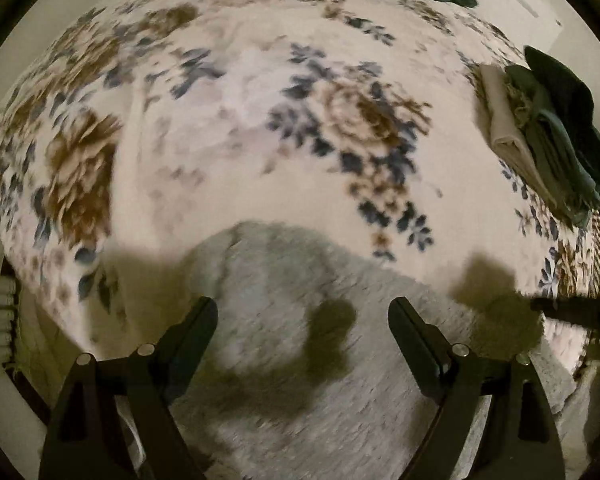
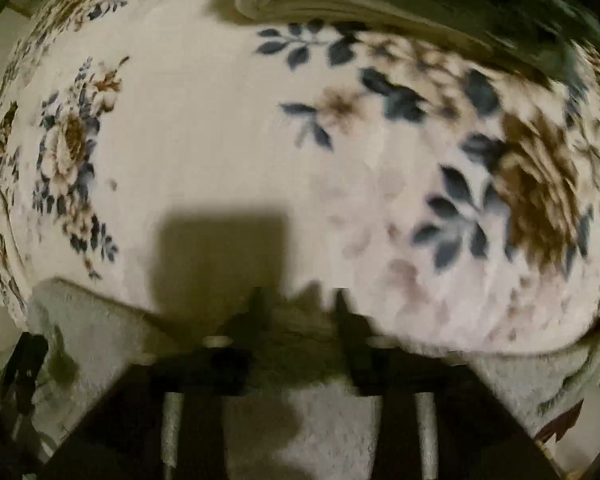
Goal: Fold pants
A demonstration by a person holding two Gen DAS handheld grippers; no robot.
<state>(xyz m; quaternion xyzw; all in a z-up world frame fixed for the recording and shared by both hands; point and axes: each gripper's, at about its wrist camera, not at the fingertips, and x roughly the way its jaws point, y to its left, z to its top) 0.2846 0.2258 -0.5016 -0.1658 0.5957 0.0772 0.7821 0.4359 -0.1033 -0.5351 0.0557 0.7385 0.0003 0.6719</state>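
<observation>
Pants of grey fleecy cloth lie on the floral blanket, near its front edge, under both grippers. The left gripper hovers over them with fingers spread wide, holding nothing. The right gripper has its fingers apart over the cloth's far edge; blur hides whether they pinch it. The fabric looks soft, limp and light, likely to sag and bunch, so the edges or corners seem best to grasp. A folded stack sits well apart.
</observation>
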